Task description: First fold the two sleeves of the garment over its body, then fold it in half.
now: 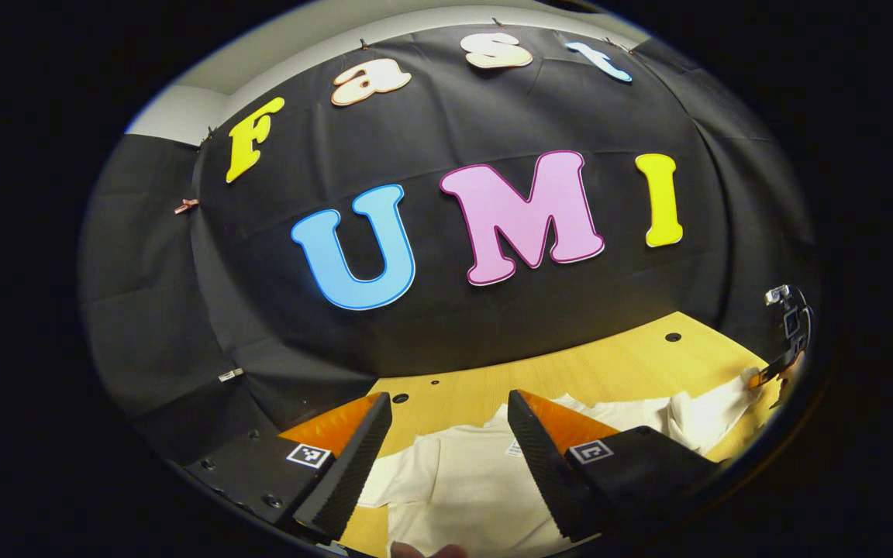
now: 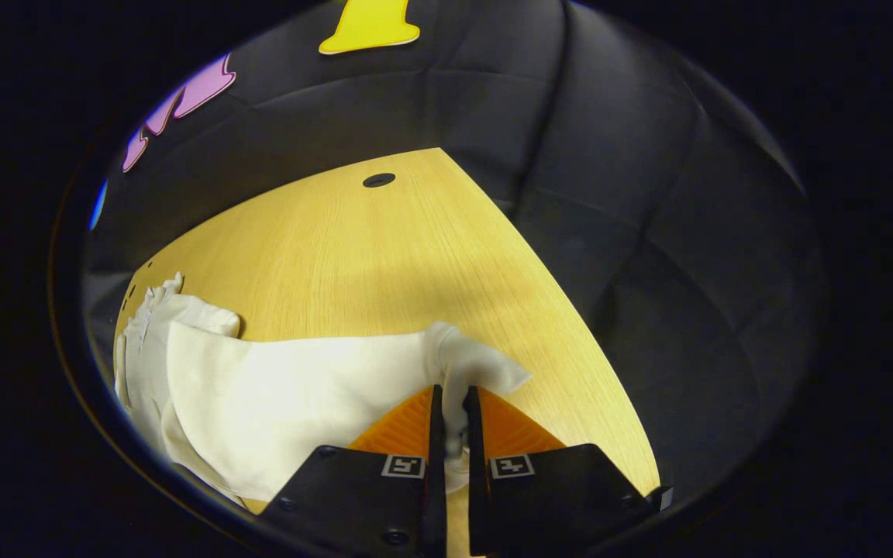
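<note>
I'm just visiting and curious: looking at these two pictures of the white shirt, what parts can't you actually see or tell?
- Left gripper view: the shirt is partly hidden by the open left tongs; its lower part is cut off by the edge.
- Left gripper view: the right tongs sit tiny at the rim, details unreadable.
- Right gripper view: the sleeve end disappears between the right tongs.
- The shirt's label is too small to read.

No readable text or labels.
</note>
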